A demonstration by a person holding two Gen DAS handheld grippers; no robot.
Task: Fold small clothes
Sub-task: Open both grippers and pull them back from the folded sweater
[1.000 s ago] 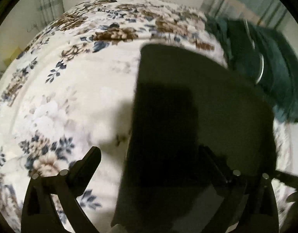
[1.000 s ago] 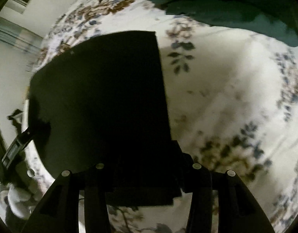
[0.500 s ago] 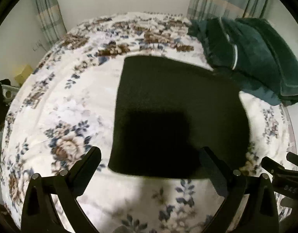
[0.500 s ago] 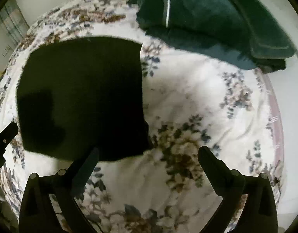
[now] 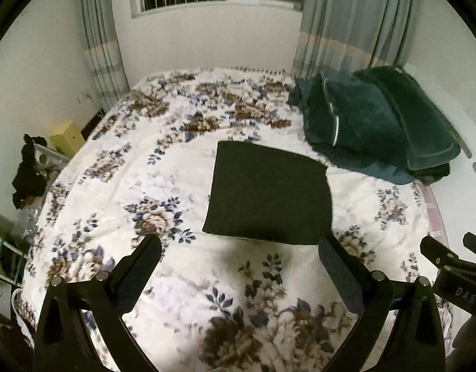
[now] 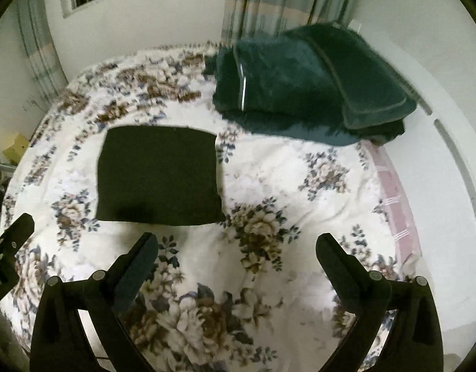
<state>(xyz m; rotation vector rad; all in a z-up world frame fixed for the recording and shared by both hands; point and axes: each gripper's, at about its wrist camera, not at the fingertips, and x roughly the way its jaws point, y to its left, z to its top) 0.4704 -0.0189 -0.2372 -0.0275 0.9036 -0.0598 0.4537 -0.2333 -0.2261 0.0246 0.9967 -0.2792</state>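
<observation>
Black fingers of the left gripper (image 5: 239, 255) stand spread wide with nothing between them, and the right gripper (image 6: 238, 255), its jaws just opened, is equally released and empty. Just beyond both, at twelve o'clock, the folded black cloth (image 5: 269, 197) lies flat on the floral bedspread (image 5: 163, 186). A folded dark green blanket (image 5: 377, 127) sits at two o'clock.

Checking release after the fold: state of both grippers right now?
Left gripper: open, holding nothing.
Right gripper: open, holding nothing; black folded cloth lies free on the bed.
</observation>
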